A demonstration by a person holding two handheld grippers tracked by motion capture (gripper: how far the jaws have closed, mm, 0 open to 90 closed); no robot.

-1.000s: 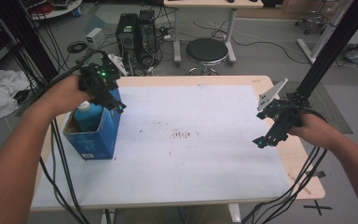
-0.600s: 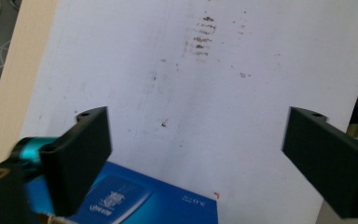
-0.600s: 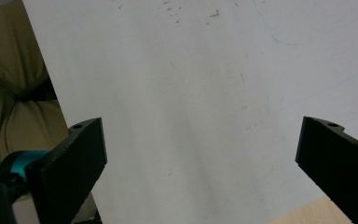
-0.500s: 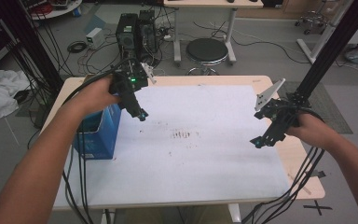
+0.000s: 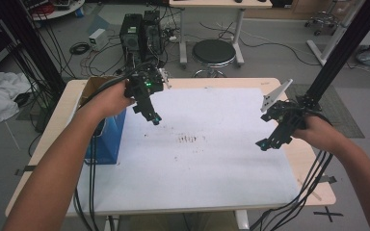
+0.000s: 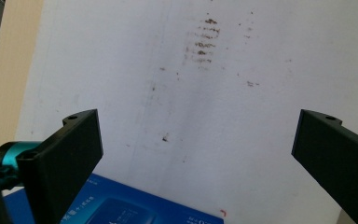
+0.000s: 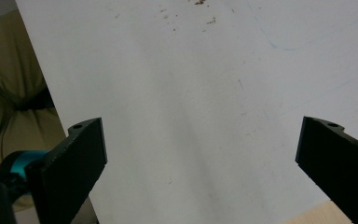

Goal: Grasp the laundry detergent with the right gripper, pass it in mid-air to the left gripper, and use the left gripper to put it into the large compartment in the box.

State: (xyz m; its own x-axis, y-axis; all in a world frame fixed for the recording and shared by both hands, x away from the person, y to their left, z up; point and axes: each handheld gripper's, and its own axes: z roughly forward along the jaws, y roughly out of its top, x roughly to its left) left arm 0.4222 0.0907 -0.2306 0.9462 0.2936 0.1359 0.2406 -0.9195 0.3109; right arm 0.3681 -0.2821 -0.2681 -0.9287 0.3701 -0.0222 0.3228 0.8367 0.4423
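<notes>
Above the white sheet (image 5: 207,159) on the bench (image 5: 313,168), both hand-held grippers are held released and empty.
The left hand-held gripper (image 5: 150,111) hangs at ten o'clock, just beside the blue box (image 5: 107,139); the right hand-held gripper (image 5: 270,140) waits at three o'clock. If the left is swung back carelessly, the box could probably be clipped and toppled by its spread jaws or trailing cable.

The left gripper (image 5: 155,119) has swung from the blue box (image 5: 107,139) over the white sheet (image 5: 212,159).
</notes>
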